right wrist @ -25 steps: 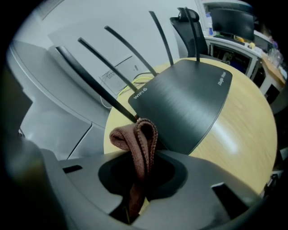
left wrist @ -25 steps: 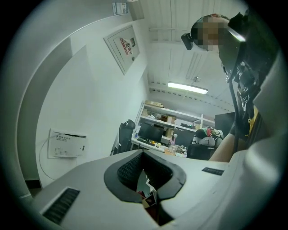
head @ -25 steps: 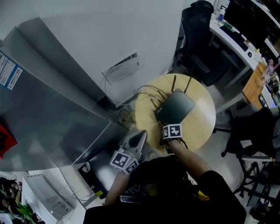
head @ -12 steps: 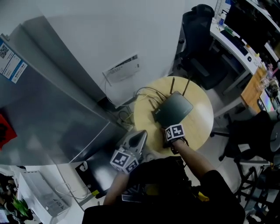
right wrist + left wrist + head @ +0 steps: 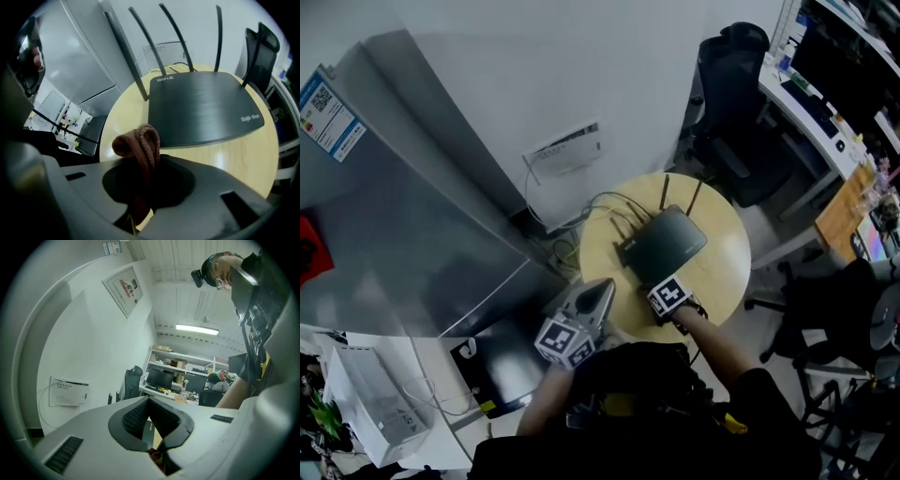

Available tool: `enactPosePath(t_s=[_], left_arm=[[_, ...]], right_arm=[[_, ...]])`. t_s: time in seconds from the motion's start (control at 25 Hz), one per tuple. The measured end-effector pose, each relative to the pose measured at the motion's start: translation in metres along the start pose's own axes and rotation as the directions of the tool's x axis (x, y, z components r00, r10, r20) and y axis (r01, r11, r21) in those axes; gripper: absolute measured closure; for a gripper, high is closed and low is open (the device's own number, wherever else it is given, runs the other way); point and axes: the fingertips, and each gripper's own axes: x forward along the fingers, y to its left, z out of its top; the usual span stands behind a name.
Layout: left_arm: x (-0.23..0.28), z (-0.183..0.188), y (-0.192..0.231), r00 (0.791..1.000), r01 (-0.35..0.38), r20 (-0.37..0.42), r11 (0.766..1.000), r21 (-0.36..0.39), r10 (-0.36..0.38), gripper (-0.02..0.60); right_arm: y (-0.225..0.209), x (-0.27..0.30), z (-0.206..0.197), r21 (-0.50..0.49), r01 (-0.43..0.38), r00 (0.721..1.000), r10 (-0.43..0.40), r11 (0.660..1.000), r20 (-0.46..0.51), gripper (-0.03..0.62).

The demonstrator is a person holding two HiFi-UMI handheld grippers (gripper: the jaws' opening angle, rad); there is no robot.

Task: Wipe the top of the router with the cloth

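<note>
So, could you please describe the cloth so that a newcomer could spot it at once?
Find the round pale wooden table with a flat black router with antennas on it. Short of the router's near edge, the right gripper is shut on a folded reddish-brown knitted cloth, the only soft, brown thing there.

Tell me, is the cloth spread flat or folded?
Folded: the brown cloth stands up as a bunched loop, pinched between the jaws of the right gripper.

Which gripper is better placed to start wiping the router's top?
Right. The right gripper is shut on the brown cloth, just short of the router. The left gripper holds nothing and sits off the round table's edge.
</note>
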Motion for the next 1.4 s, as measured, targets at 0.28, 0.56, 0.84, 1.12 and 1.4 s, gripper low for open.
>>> enactPosePath(t_s=[0.28,0.56,0.84,1.12,1.4], left_arm=[[0.022,0.004,-0.016,0.995,-0.089,0.037,0.996,-0.006,0.089,0.584],[0.03,0.006,-0.025,0.983,-0.171,0.067,0.985,-0.017,0.172,0.584],[0.033,0.004,-0.027,0.976,-0.207,0.071,0.978,-0.008,0.207,0.584],[0.054,-0.001,-0.028,0.98,-0.195,0.044,0.981,0.002,0.195,0.584],[0.072,-0.004,-0.03,0.981,-0.195,0.021,0.981,0.0,0.195,0.584]], right_arm=[[-0.022,-0.011,-0.007,-0.133,-0.028,0.999,0.025,0.991,-0.022,0.533],[-0.056,-0.019,-0.01,-0.163,-0.033,0.999,0.028,0.986,-0.031,0.533],[-0.088,-0.023,-0.013,-0.196,0.014,0.998,-0.026,0.98,-0.059,0.533],[-0.094,-0.024,-0.009,-0.164,-0.008,0.999,0.0,0.986,-0.048,0.533],[-0.129,-0.024,-0.01,-0.148,-0.014,0.999,0.006,0.989,-0.049,0.533]])
